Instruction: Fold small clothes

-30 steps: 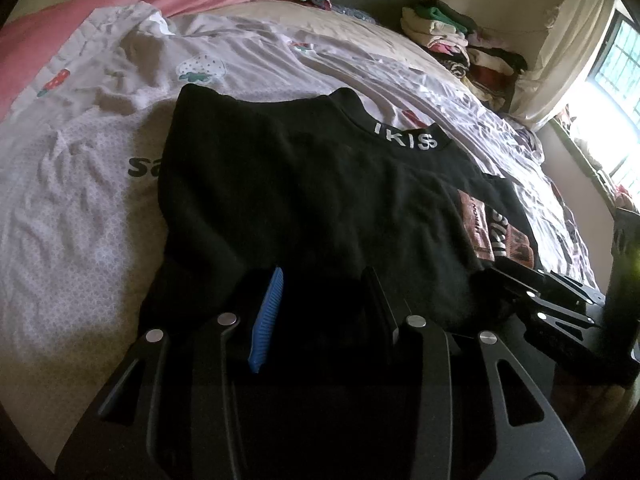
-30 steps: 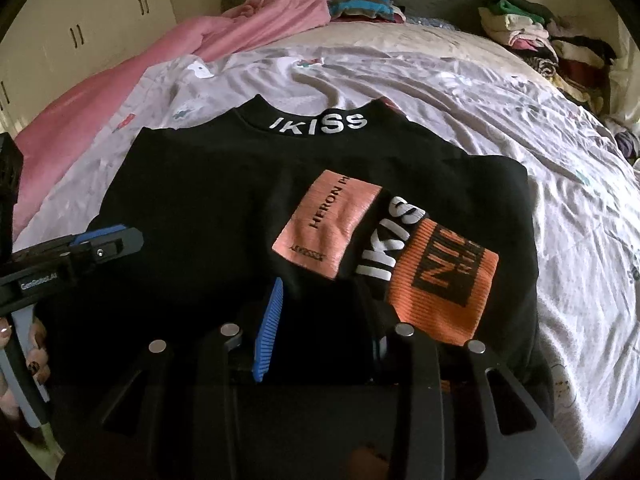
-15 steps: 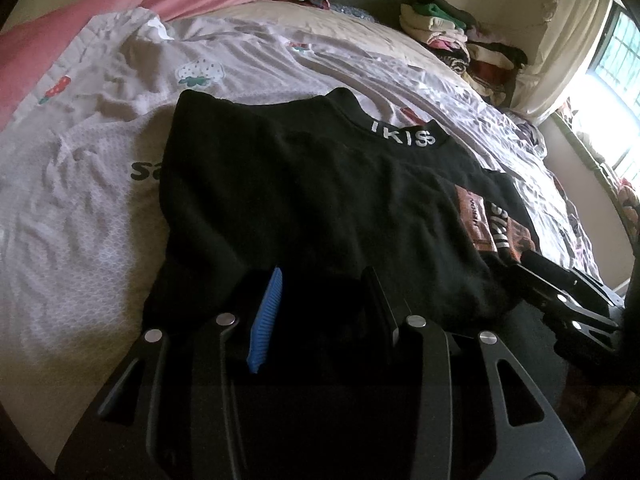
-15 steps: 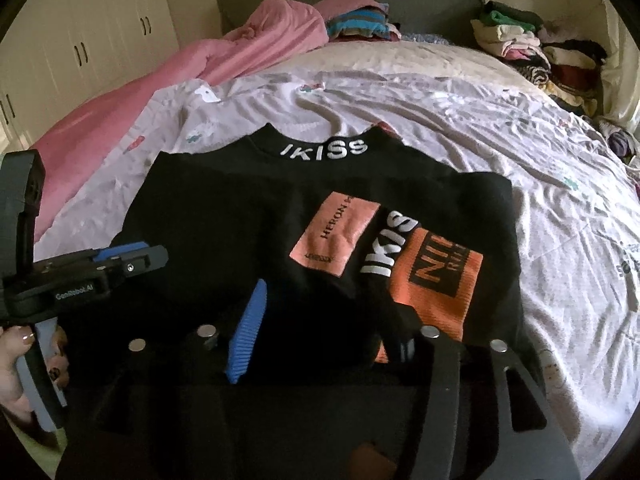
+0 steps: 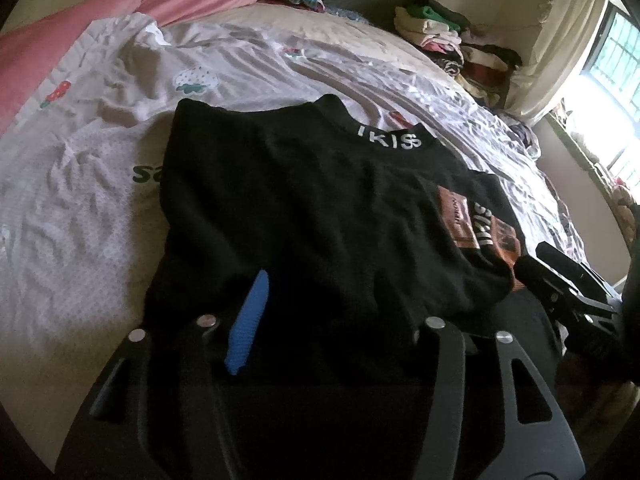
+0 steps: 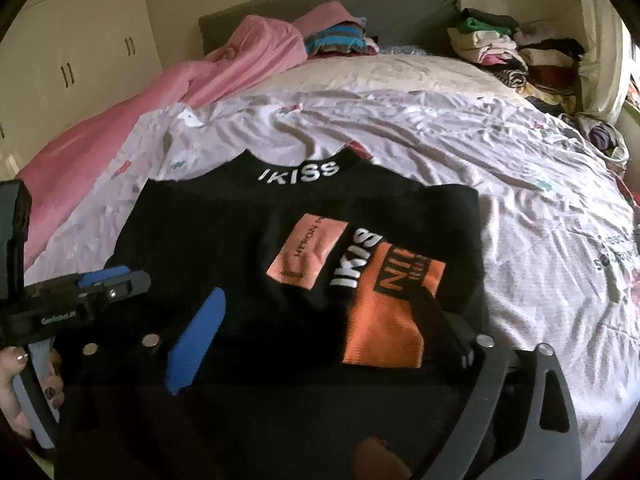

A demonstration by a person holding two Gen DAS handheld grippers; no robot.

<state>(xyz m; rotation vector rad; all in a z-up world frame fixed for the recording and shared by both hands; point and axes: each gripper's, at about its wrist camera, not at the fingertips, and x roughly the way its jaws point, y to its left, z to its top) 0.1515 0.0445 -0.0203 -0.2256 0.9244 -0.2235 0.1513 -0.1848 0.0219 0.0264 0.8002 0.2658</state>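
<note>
Over the near hem of the black top (image 6: pixel 248 240), the right gripper (image 6: pixel 324 320) spreads wide, just opened, and the left gripper (image 5: pixel 336 300), also just opening, stands parted, neither pinching cloth.

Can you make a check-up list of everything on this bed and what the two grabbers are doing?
Surface: bed with a wrinkled pale printed sheet.
Job's things: black top lying on the sheet, white IKISS lettering on the collar, pink and orange patches facing up.
Clutter: pink blanket along the left side; pile of clothes at the far right corner; striped folded clothes by the headboard.
Grippers: left gripper partly open over the top's near edge, jaws just opening; right gripper wide open, jaws just opening, the top under them, not pinched.
Cables: nothing seen.
Surroundings: cupboard doors on the left, bright window on the right.
</note>
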